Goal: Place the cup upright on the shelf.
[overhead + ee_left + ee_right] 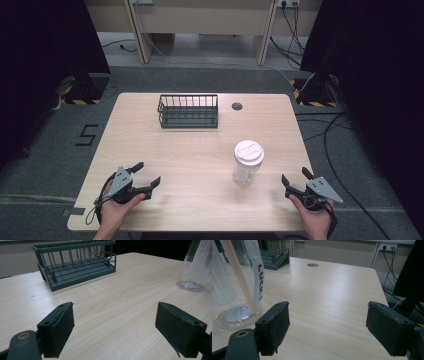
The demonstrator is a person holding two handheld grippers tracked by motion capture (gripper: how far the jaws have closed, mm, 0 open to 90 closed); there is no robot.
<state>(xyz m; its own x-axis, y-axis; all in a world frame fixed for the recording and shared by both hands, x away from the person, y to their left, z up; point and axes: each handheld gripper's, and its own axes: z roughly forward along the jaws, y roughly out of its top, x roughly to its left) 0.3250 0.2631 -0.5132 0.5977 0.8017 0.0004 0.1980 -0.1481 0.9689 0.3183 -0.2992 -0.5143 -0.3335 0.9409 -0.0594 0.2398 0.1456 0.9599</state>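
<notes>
A clear plastic bottle [247,164] with a white lid stands upright on the wooden table [200,150], right of centre. Its base shows at the far right in the left gripper view [193,270] and at the left in the right gripper view [237,290], with a white strap on its side. A dark wire rack [189,111] sits at the back of the table, also in the left gripper view [75,265]. My left gripper [147,175] rests open near the front left edge. My right gripper [296,179] stands open at the front right, just right of the bottle.
A round cable hole [237,106] lies in the table top right of the rack. Cables [330,135] run over the floor to the right. A wooden bench [200,25] stands behind the table.
</notes>
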